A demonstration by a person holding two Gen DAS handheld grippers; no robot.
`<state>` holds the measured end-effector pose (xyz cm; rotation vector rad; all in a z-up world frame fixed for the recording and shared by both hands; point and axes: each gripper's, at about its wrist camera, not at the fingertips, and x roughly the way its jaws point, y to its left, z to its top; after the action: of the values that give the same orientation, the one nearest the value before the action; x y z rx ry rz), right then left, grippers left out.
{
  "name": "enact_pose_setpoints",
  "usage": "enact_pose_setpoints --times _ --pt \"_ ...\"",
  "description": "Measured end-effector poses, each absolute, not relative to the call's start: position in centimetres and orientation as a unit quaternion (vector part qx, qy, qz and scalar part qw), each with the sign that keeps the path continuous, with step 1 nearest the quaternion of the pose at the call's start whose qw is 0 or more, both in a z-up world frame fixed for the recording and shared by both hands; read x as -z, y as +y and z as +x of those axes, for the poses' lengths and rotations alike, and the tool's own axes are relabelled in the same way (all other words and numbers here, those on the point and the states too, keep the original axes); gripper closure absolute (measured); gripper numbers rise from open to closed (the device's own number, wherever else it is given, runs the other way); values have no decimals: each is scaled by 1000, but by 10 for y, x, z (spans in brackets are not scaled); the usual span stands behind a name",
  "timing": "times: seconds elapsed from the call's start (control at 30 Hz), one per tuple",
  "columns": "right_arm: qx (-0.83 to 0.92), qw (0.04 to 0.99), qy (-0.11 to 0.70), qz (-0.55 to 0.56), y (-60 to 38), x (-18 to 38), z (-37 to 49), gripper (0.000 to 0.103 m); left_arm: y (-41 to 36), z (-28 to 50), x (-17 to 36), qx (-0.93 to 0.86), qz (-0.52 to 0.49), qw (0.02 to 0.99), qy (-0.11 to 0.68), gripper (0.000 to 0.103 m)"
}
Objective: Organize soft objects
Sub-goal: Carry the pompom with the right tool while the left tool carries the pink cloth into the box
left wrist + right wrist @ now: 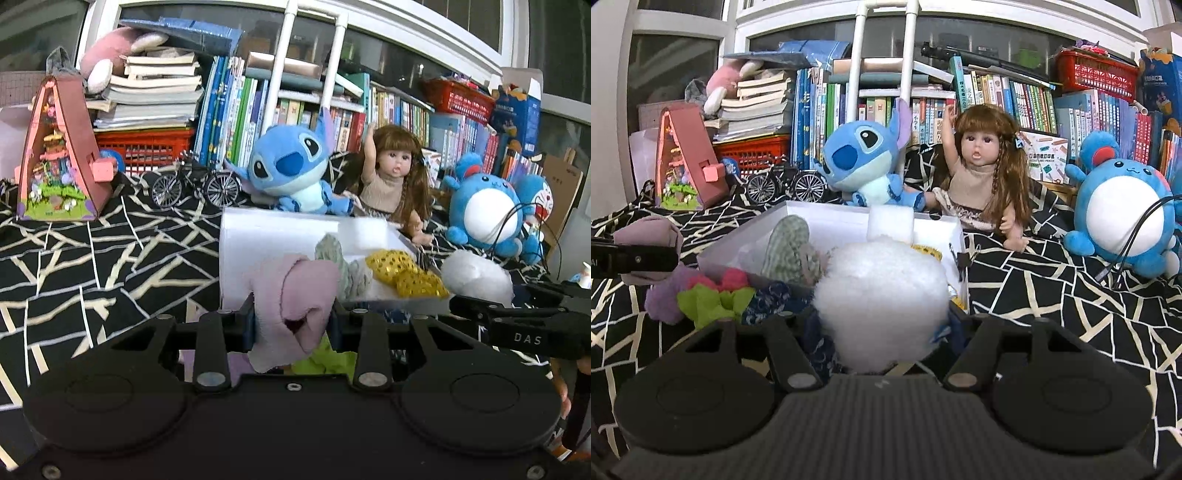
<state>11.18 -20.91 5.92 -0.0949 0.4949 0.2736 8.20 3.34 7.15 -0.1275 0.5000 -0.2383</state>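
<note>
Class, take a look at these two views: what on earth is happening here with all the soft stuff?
A person is sorting soft items with two hand-held grippers. The left gripper is clamped on a pinkish-purple cloth, and the right gripper is squeezing a white fluffy wad. Both hang in front of an open white box on the black patterned cloth, which already holds a green checked piece and a yellow sequined item. More scraps lie beside the box.
</note>
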Motion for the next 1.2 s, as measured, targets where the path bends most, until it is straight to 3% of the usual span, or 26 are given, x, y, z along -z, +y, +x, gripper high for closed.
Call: enact_pose_setpoints --times 0.4,0.77,1.2 --pt "-136 960 242 -21 -217 -85 135 36 46 128 -95 117 -94 956 251 69" --pt "-172 942 287 36 -210 -102 187 36 42 191 -116 143 -117 945 269 69" --pt "-222 904 358 63 -150 -64 261 35 19 268 -60 113 -79 929 343 68"
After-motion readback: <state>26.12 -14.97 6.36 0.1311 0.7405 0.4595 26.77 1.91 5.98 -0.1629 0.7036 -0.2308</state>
